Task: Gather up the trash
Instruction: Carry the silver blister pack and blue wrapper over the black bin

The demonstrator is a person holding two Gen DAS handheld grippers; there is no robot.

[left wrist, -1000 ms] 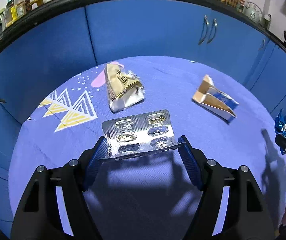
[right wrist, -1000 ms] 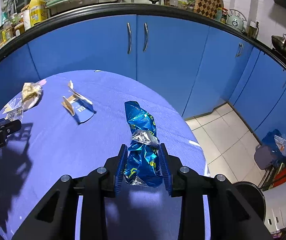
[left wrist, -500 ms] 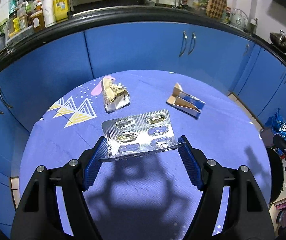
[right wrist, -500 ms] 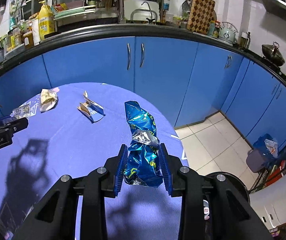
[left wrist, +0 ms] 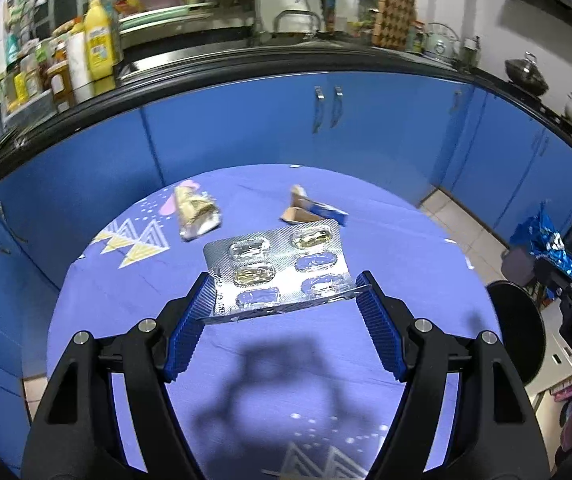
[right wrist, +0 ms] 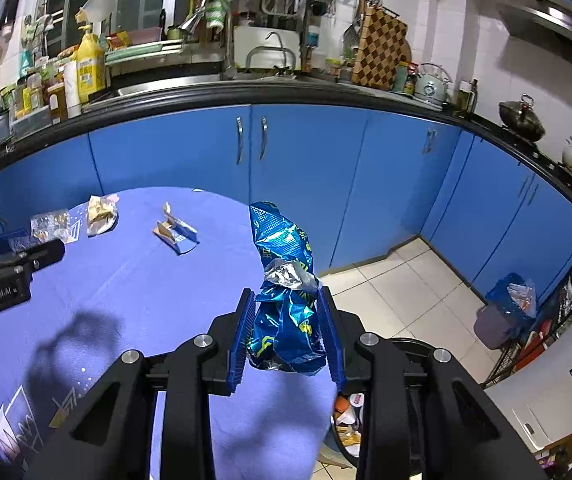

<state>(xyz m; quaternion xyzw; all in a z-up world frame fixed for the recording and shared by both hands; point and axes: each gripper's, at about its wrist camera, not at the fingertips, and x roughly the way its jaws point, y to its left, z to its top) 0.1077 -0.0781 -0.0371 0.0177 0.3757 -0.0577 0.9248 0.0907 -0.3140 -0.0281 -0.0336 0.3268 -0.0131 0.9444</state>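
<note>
Foil blister pack (left wrist: 282, 268) clamped in left gripper (left wrist: 284, 308), blue wrapper (right wrist: 286, 288) clamped in right gripper (right wrist: 287, 334); both lifted, next probably dropping them into the bin (right wrist: 345, 412) at lower right.

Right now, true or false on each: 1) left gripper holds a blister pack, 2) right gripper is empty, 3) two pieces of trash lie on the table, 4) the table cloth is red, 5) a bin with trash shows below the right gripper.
1) The left gripper holds a blister pack: true.
2) The right gripper is empty: false, it is shut on a crumpled blue wrapper.
3) Two pieces lie on the table: true, a beige wrapper and a torn carton.
4) The cloth is red: false, blue-purple.
5) A bin with trash shows below the right gripper: true.
</note>
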